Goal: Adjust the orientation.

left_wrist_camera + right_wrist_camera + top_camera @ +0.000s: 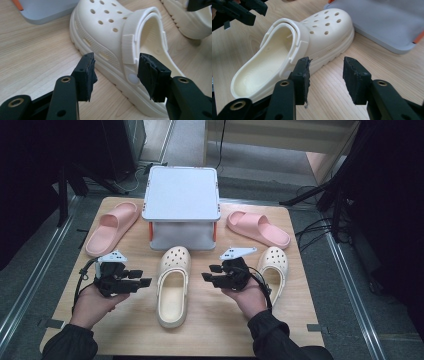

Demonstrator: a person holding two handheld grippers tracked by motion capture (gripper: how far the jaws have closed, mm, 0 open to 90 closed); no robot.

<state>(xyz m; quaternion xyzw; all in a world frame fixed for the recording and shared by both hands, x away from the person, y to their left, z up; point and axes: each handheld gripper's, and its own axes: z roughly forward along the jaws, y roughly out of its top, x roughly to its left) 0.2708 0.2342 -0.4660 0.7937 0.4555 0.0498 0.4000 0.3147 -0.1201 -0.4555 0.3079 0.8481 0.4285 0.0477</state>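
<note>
A cream clog (172, 285) lies in the middle of the wooden table (215, 330), toe toward the far side. My left gripper (141, 278) hovers just left of it, jaws open and pointing at its side. In the left gripper view the clog's strap and sole (125, 45) show beyond the open left gripper (116, 67), with no pad touching. My right gripper (210, 273) hovers just right of the clog, open too. The right gripper view has the clog (287, 50) ahead and left of the right gripper (325, 72), with bare wood between the pads.
A second cream clog (272, 270) lies right of my right hand. Two pink slides (112, 226) (257, 228) flank a grey-white box with orange corners (181, 205) at the table's back. The other gripper's jaws (239, 10) show far off in the right gripper view.
</note>
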